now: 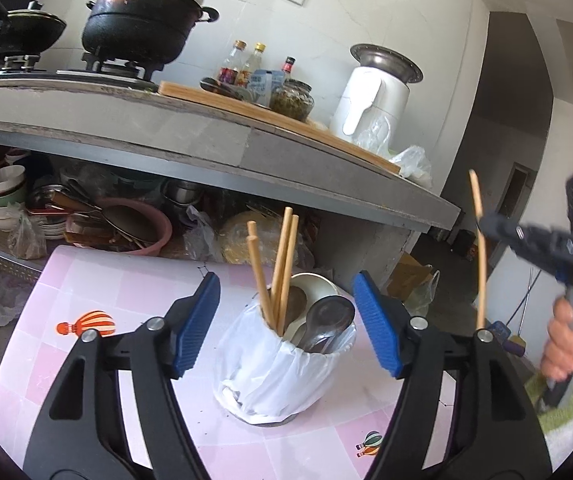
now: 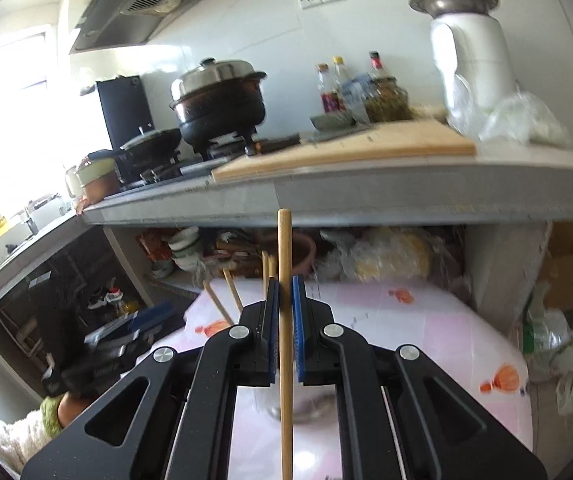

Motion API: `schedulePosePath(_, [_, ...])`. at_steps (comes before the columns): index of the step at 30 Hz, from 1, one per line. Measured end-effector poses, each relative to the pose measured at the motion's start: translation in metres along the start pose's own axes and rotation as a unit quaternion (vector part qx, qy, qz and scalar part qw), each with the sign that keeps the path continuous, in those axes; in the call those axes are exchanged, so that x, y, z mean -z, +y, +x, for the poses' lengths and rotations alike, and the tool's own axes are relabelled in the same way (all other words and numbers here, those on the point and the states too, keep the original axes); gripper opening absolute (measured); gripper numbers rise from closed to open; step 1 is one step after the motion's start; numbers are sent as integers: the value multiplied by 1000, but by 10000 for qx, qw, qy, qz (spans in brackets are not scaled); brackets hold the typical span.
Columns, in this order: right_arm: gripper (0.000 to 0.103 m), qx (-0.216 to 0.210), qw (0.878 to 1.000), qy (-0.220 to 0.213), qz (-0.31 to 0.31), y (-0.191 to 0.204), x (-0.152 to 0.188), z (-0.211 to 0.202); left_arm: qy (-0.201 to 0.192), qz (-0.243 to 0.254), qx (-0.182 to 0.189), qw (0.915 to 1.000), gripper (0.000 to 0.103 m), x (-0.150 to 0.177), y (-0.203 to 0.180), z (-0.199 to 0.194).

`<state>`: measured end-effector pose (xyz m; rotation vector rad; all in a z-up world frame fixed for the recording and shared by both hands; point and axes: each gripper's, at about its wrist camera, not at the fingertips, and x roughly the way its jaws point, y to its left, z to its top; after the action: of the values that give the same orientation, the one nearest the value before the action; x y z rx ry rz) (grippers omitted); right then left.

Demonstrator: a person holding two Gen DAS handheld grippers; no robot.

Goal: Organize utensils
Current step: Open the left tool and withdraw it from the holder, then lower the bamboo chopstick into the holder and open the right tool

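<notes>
Left wrist view: we see the left claw [image 1: 286, 322] released, jaws wide and empty, with the utensil holder [image 1: 282, 364] wrapped in white plastic standing on the pink tabletop [image 1: 98, 292] between them, not touched. Several chopsticks [image 1: 280, 268] and a spoon [image 1: 326, 320] stand in it. At 3 o'clock a hand [image 1: 570, 344] carries the right claw [image 1: 486, 224], clenched on a single chopstick [image 1: 480, 256] held upright, off to the side of the holder. Risk we judge here: nobody steadies the holder, so a chopstick poked in off-centre could tip it or snag the loose plastic at the rim. Right wrist view: the right claw [image 2: 285, 320] grips the single chopstick [image 2: 285, 280] mid-length between the blue pads, stick running 12 to 6 o'clock. The grip is thin and the stick round, so we think it could pivot or slip out on the way down. The holder sits low behind the claw, blurred, so aiming is partly blind; the standing chopsticks [image 2: 228, 284] at 10 o'clock may block the tip.
</notes>
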<state>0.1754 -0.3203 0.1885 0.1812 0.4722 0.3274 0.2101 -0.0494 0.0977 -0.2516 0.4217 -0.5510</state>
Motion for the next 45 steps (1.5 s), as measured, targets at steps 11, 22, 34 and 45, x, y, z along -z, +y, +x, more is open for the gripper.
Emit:
schedulePosePath(11, [7,-569,9950,-755,-313,21,-75,82,-96,115,-629,9979,84,24,28,-60])
schedulePosePath(22, [7,-401,9979,-175,-487,23,-40,173,84,-229,-1230,9921,84,56,71,-96])
schedulePosePath(34, [7,-369,9965,206,-722,23,6,167,112,-237,-1189,9926,84,62,70,-99])
schedulePosePath(45, [7,-283,9955,483,-765,17,37,145,144,-263,-1083,9937,85,63,62,-98])
